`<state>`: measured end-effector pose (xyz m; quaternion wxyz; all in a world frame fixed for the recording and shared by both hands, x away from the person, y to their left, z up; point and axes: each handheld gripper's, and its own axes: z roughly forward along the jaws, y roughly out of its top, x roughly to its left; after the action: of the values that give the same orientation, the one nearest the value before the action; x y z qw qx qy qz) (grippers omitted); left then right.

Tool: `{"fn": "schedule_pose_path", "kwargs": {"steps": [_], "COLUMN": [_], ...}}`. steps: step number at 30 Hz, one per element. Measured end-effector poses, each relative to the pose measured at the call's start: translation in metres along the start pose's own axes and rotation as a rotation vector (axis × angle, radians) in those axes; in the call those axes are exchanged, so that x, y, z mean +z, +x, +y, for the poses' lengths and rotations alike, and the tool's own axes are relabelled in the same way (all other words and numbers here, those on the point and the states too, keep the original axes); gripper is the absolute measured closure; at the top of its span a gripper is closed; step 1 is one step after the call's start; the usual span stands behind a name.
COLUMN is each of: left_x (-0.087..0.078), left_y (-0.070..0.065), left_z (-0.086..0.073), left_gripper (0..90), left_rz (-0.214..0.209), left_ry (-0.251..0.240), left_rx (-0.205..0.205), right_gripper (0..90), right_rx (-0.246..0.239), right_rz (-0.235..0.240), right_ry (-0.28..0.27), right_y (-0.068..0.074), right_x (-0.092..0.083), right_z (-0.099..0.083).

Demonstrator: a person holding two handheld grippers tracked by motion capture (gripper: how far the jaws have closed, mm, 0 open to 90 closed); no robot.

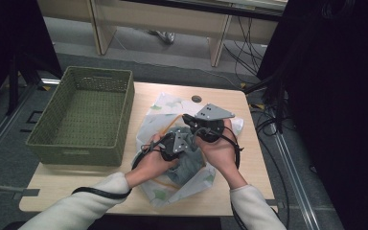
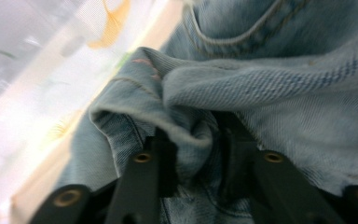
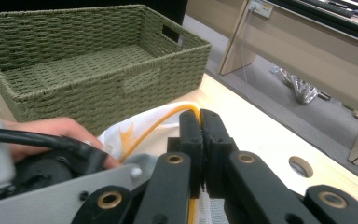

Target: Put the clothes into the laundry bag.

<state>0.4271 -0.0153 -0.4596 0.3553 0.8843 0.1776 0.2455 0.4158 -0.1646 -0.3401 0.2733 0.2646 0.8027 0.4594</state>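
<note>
- Jeans, light blue denim, lie bunched on a white mesh bag with orange trim and a green leaf print; the bag is spread on the table, right of the basket.
- Left gripper: fingers stand partly apart with a fold of the denim lying between them, at the hem or pocket edge. Cannot tell whether the pads press on the cloth, as the fold hides the tips. In the high view the left gripper points down into the grey-blue bundle near the table's middle.
- Right gripper: fingers clenched tight on the orange-trimmed edge of the bag; white mesh shows between them lower down. In the high view the right gripper sits just beyond the left one, grey plate on top, close above the bundle.
- Both hands are close together over the bag; the left hand shows in the right gripper view, wrapped round its black cable.
- Green woven basket stands on the left half of the table, just beside the bag, with nothing seen inside it.
- Round hole in the table top lies beyond the bag.
</note>
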Motion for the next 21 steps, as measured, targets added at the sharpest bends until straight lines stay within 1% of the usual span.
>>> {"fn": "schedule_pose_path", "kwargs": {"steps": [1,3,4,5,6,7,8,9,10,11,13,14,16,17,19,21], "left_x": [0.001,-0.001,-0.005,-0.008,-0.015,-0.019,-0.026,-0.032,-0.037,-0.045,-0.056,-0.064,-0.075,-0.079,-0.083,-0.082], "left_y": [0.001,0.003,0.005,0.005,0.007,0.007,0.008,0.008,0.007,0.007,0.007,0.006,0.005,0.003,-0.001,-0.005], "left_z": [-0.001,-0.003,-0.003,-0.004,-0.004,-0.004,-0.004,-0.004,-0.004,-0.004,-0.005,-0.006,-0.009,-0.012,-0.02,-0.029], "left_gripper": [66.0,58.2,49.2,45.0,41.0,41.0,38.3,36.4,36.4,35.8,34.9,34.8,34.2,33.3,32.1,30.2], "left_rz": [-0.013,-0.02,-0.022,-0.03,-0.042,-0.051,-0.06,-0.063,-0.065,-0.07,-0.068,-0.067,-0.075,-0.079,-0.088,-0.102], "left_ry": [0.005,0.003,-0.004,-0.012,-0.021,-0.03,-0.039,-0.045,-0.05,-0.057,-0.074,-0.072,-0.065,-0.049,-0.024,0.004], "left_rx": [-0.005,-0.004,-0.009,-0.018,-0.032,-0.037,-0.034,-0.029,-0.028,-0.015,-0.01,0.007,0.033,0.042,0.061,0.072], "right_gripper": [89.4,89.3,89.2,89.2,89.2,89.2,89.2,89.1,89.1,89.1,89.1,89.1,89.0,89.0,89.0,89.0], "right_rx": [-0.001,0.001,0.002,0.002,0.003,0.003,0.008,0.004,0.004,0.005,0.004,0.001,0.001,0.003,0.002,0.001], "right_rz": [0.0,0.0,-0.001,-0.002,-0.003,-0.003,-0.003,-0.003,-0.003,-0.003,-0.004,-0.005,-0.006,-0.005,-0.004,-0.006], "right_ry": [0.0,0.004,0.007,0.008,0.008,0.008,0.01,0.009,0.009,0.009,0.009,0.008,0.007,0.007,0.007,0.008], "right_y": [0.0,-0.001,-0.002,-0.002,-0.002,-0.002,-0.002,-0.002,-0.002,-0.002,-0.002,-0.002,-0.002,-0.001,-0.001,-0.001], "right_x": [0.0,0.0,0.001,0.001,0.001,0.001,0.001,0.001,0.001,0.001,0.001,0.001,0.001,0.001,0.001,0.001], "right_z": [0.0,-0.001,-0.002,-0.002,-0.002,-0.002,-0.002,-0.002,-0.002,-0.002,-0.002,-0.002,-0.001,-0.001,-0.001,-0.002]}}
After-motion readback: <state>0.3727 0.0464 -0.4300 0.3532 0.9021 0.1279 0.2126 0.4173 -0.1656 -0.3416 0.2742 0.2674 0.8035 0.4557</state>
